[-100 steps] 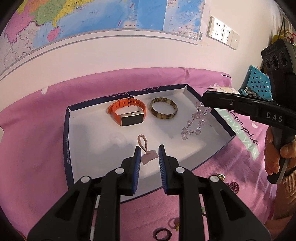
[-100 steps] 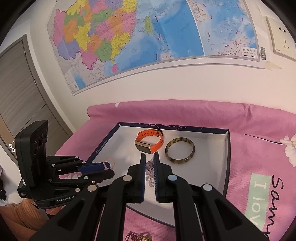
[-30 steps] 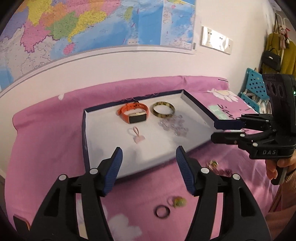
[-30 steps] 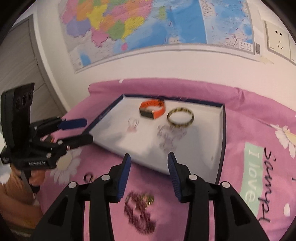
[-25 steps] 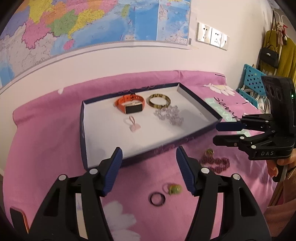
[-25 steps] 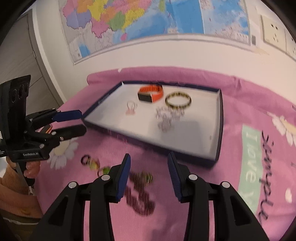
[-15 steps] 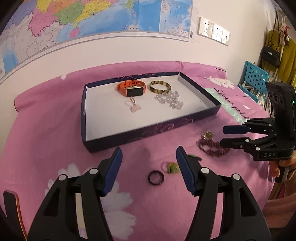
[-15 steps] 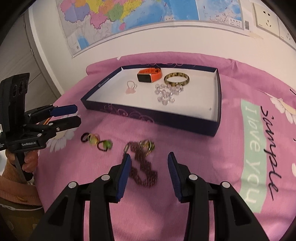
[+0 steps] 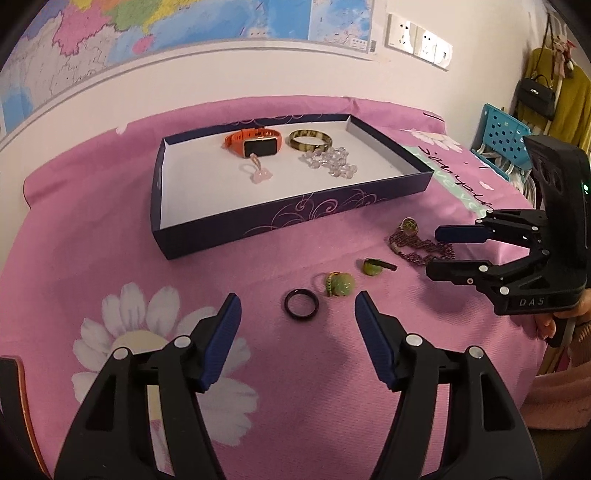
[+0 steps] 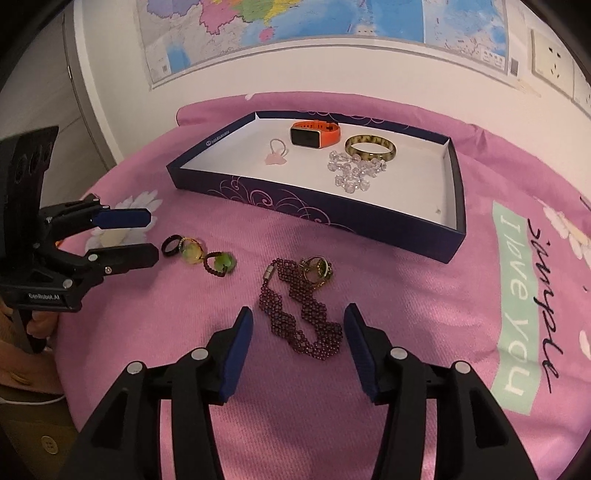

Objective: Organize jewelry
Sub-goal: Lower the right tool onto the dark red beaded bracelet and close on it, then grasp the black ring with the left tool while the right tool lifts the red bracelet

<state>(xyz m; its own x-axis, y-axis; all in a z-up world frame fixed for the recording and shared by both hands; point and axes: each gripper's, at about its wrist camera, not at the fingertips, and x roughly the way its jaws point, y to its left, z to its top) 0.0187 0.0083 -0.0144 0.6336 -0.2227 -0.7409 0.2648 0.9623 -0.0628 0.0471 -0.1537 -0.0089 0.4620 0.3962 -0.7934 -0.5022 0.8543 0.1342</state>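
A dark blue tray on the pink cloth holds an orange watch, a tortoise bangle, a clear bead bracelet and a pink charm. On the cloth lie a black ring, a green-stone ring, a second green ring, a gold ring and a maroon bead necklace. My left gripper is open just before the black ring. My right gripper is open over the necklace.
A wall with a map and sockets stands behind the table. A blue perforated basket and hanging bags are at the far right. A door is at the left.
Both grippers let go of the charm and the clear bead bracelet in the tray, opened, pulled back and came down over the loose rings and necklace on the cloth.
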